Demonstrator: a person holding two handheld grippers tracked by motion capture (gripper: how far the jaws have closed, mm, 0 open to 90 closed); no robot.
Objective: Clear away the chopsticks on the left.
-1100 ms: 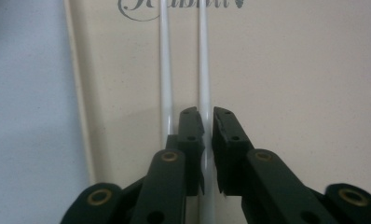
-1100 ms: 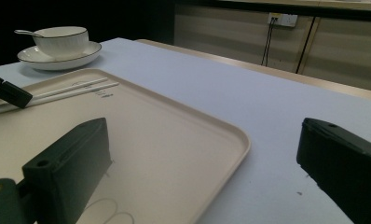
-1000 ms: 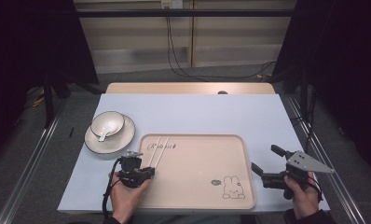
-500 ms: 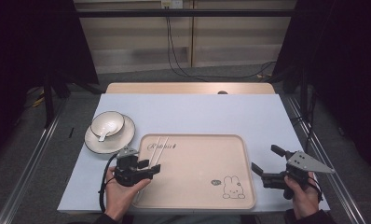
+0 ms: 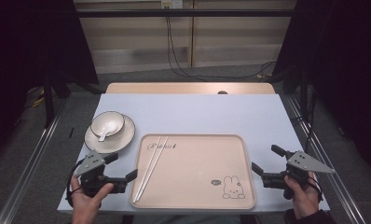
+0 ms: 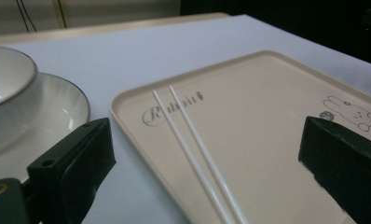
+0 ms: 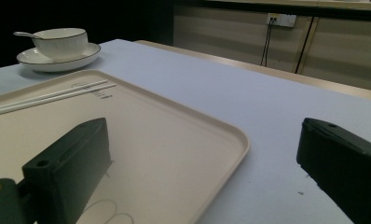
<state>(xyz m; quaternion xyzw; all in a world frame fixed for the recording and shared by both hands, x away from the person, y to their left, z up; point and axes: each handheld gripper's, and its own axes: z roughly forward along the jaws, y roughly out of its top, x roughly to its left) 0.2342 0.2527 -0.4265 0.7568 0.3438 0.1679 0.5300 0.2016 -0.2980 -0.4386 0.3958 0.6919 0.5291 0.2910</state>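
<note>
A beige tray with a rabbit drawing lies at the table's front middle. Two white chopsticks lie side by side along its left part, also seen close up as chopsticks. My left gripper is open just off the tray's left edge, with nothing between its jaws; in the left gripper view the left gripper faces the chopsticks. My right gripper stands open and holds nothing at the tray's right edge, and the right gripper looks across the tray.
A white bowl with a spoon in it sits on a white plate left of the tray's far corner. The light blue tabletop stretches behind the tray. Metal rails run along both sides of the table.
My left gripper has drawn back to the left, from over the tray's left part to just outside its edge. The chopsticks lie uncovered on the tray. The right gripper has stayed put.
</note>
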